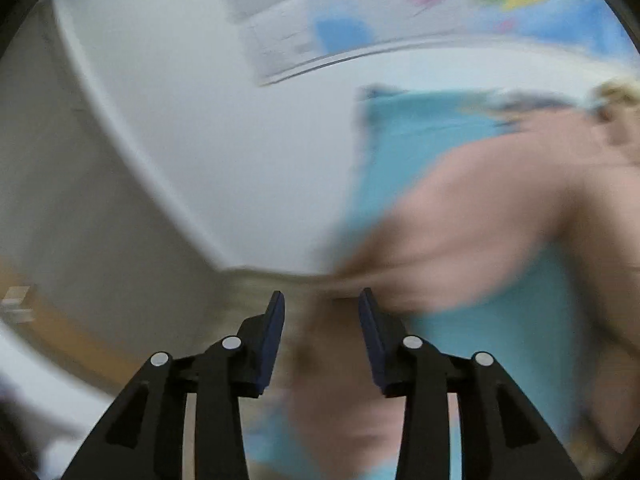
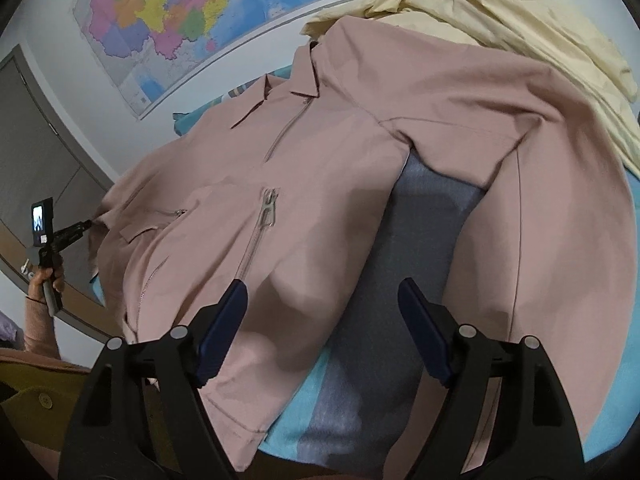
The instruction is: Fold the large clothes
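A pink zip jacket (image 2: 340, 152) lies spread front-up on the bed, collar toward the wall and one sleeve (image 2: 560, 208) running down the right. My right gripper (image 2: 323, 286) hovers open over the hem, where the jacket body meets the gap beside the sleeve; nothing is between its fingers. At the far left my left gripper (image 2: 82, 226) meets the jacket's other sleeve edge, which is drawn to a point at its tip. The left wrist view is badly blurred: the left gripper (image 1: 321, 296) has its pads partly apart with pink jacket (image 1: 460, 220) fabric bunched between them.
The bed has a blue and grey cover (image 2: 420, 240). A pale yellow garment (image 2: 520, 20) lies heaped at the back right, partly under the jacket. A coloured map (image 2: 192, 12) hangs on the wall and a grey door (image 2: 36, 140) stands at left. A hand (image 2: 44, 280) holds the left gripper.
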Motion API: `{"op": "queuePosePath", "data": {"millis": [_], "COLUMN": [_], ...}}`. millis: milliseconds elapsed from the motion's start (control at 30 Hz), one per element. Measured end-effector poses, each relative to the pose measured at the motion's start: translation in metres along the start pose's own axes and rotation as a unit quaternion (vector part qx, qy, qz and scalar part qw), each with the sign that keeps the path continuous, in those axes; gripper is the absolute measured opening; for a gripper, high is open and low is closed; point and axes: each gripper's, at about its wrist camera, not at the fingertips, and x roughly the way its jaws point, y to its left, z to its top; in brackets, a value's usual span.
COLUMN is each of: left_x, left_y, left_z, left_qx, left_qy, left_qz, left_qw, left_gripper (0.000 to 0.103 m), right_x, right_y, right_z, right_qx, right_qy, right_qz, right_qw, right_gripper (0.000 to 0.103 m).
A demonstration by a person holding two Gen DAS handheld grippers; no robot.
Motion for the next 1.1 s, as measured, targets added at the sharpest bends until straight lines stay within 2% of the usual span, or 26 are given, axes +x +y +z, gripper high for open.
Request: {"op": "queuePosePath", "data": {"millis": [33, 67, 133, 200, 233, 333, 433, 500, 533, 567, 600, 633, 667, 733, 867, 933, 967, 1000, 1033, 1067, 1100], "left_x": [-0.010, -0.020, -0.036, -0.045, -0.044, -0.028, -0.011, -0.005, -0.004, -0.007, -0.008, -0.010, -0.010, -0.021, -0.044, -0.045, -0.043, -0.041, -0.039, -0.036, -0.035], "left_y": [-0.008, -0.017, -0.037, -0.058, -0.071, -0.097, -0.108, -0.114, -0.120, -0.121, -0.122, -0.122, -0.120, -0.116, -0.106, -0.104, -0.103, -0.102, -0.099, -0.096, -0.094], "left_z": [-0.006, -0.012, -0.023, -0.036, -0.043, -0.054, -0.064, -0.070, -0.066, -0.068, -0.067, -0.068, -0.070, -0.074, -0.078, -0.078, -0.078, -0.077, -0.076, -0.075, -0.071], "left_qx": [0.004, 0.010, 0.031, 0.055, 0.071, 0.083, 0.067, 0.059, 0.061, 0.064, 0.062, 0.060, 0.058, 0.060, 0.063, 0.067, 0.067, 0.065, 0.060, 0.054, 0.052], "left_qy": [-0.011, -0.025, -0.050, -0.061, -0.058, -0.021, 0.018, 0.032, 0.025, 0.028, 0.031, 0.038, 0.042, 0.037, 0.011, 0.010, 0.011, 0.011, 0.014, 0.014, 0.010], "left_qz": [-0.078, -0.150, -0.249, -0.309, -0.327, -0.359, -0.386, -0.398, -0.397, -0.409, -0.415, -0.424, -0.430, -0.433, -0.461, -0.449, -0.438, -0.436, -0.438, -0.438, -0.437], "left_qw": [0.9969, 0.9883, 0.9667, 0.9474, 0.9404, 0.9296, 0.9198, 0.9149, 0.9156, 0.9098, 0.9074, 0.9029, 0.8998, 0.8986, 0.8850, 0.8908, 0.8966, 0.8977, 0.8967, 0.8971, 0.8978], "left_gripper": [0.055, 0.065, 0.070, 0.074, 0.075, 0.079, 0.079, 0.075, 0.064, 0.046, 0.036, 0.014, 0.009, 0.009, 0.009, 0.012, 0.020, 0.028, 0.044, 0.055, 0.058], "right_x": [0.000, 0.001, 0.004, 0.006, 0.006, 0.008, 0.020, 0.038, 0.047, 0.060, 0.075, 0.086, 0.100, 0.133, 0.184, 0.205, 0.214, 0.218, 0.223, 0.225, 0.224], "right_y": [0.001, 0.002, 0.003, 0.008, 0.011, 0.031, 0.065, 0.093, 0.104, 0.117, 0.129, 0.136, 0.144, 0.160, 0.180, 0.191, 0.197, 0.201, 0.205, 0.205, 0.201], "right_z": [-0.001, -0.003, -0.004, -0.002, 0.001, 0.019, 0.041, 0.057, 0.063, 0.071, 0.079, 0.084, 0.091, 0.106, 0.130, 0.141, 0.146, 0.149, 0.154, 0.159, 0.166], "right_qx": [0.000, -0.001, -0.001, -0.008, -0.014, -0.042, -0.097, -0.140, -0.155, -0.171, -0.183, -0.188, -0.195, -0.202, -0.175, -0.168, -0.173, -0.181, -0.195, -0.203, -0.205], "right_qy": [0.001, 0.003, 0.006, 0.004, 0.001, -0.014, -0.015, -0.006, -0.001, 0.005, 0.015, 0.022, 0.030, 0.053, 0.085, 0.095, 0.096, 0.094, 0.088, 0.081, 0.072], "right_qz": [0.001, -0.001, -0.002, -0.002, -0.001, 0.013, 0.029, 0.033, 0.033, 0.032, 0.034, 0.034, 0.033, 0.036, 0.064, 0.076, 0.067, 0.056, 0.038, 0.021, 0.005], "right_qw": [1.000, 1.000, 1.000, 1.000, 1.000, 0.999, 0.995, 0.990, 0.987, 0.985, 0.982, 0.981, 0.980, 0.977, 0.979, 0.978, 0.978, 0.977, 0.976, 0.976, 0.976], "right_gripper": [0.077, 0.077, 0.077, 0.077, 0.078, 0.078, 0.078, 0.078, 0.078, 0.078, 0.077, 0.077, 0.076, 0.076, 0.075, 0.073, 0.073, 0.072, 0.072, 0.071, 0.071]}}
